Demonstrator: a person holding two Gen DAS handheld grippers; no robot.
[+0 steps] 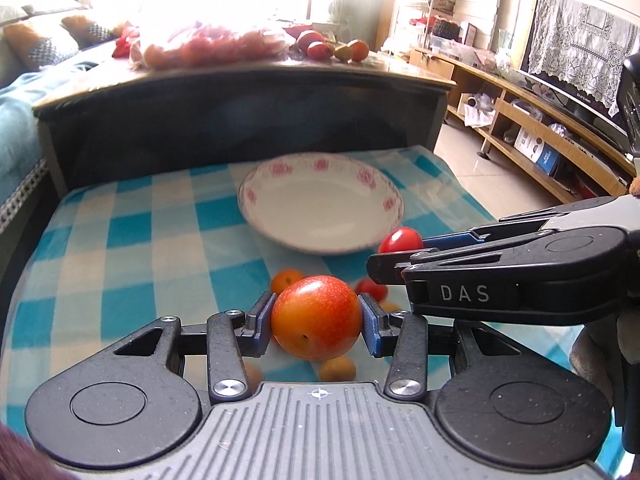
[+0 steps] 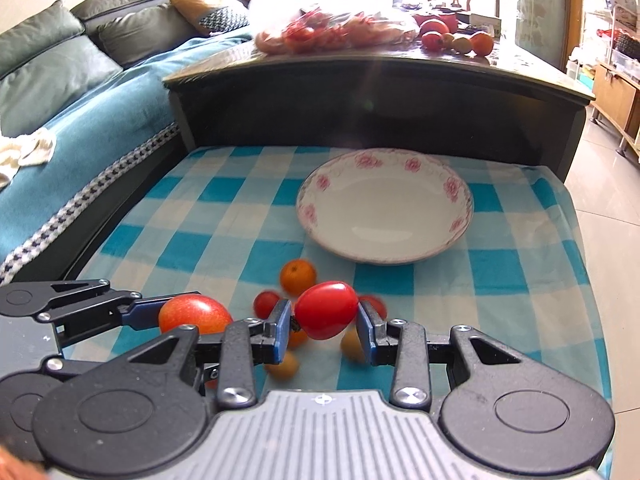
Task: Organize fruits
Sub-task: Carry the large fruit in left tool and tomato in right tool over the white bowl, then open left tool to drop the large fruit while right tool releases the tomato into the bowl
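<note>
My left gripper (image 1: 316, 320) is shut on a round red-orange plum (image 1: 316, 322), held a little above the blue checked cloth (image 1: 132, 232). My right gripper (image 2: 325, 322) is shut on an oval red cherry tomato (image 2: 326, 310); it also reaches in from the right of the left wrist view, tomato (image 1: 400, 240) at its tips. The white bowl with pink flowers (image 2: 456, 190) lies beyond both, with nothing in it. Under the grippers lie a small orange (image 2: 298, 276), red cherry tomatoes (image 2: 266, 304) and pale yellow fruits (image 2: 282, 366). The left gripper with the plum (image 2: 194, 314) shows at the left of the right wrist view.
A dark raised tabletop (image 2: 400, 68) stands right behind the cloth, bearing a plastic bag of red fruit (image 2: 332, 28) and loose fruit (image 2: 456, 40). A sofa with a teal cover (image 2: 80, 100) runs along the left. Tiled floor (image 2: 608, 240) and a low wooden shelf unit (image 1: 540, 128) are on the right.
</note>
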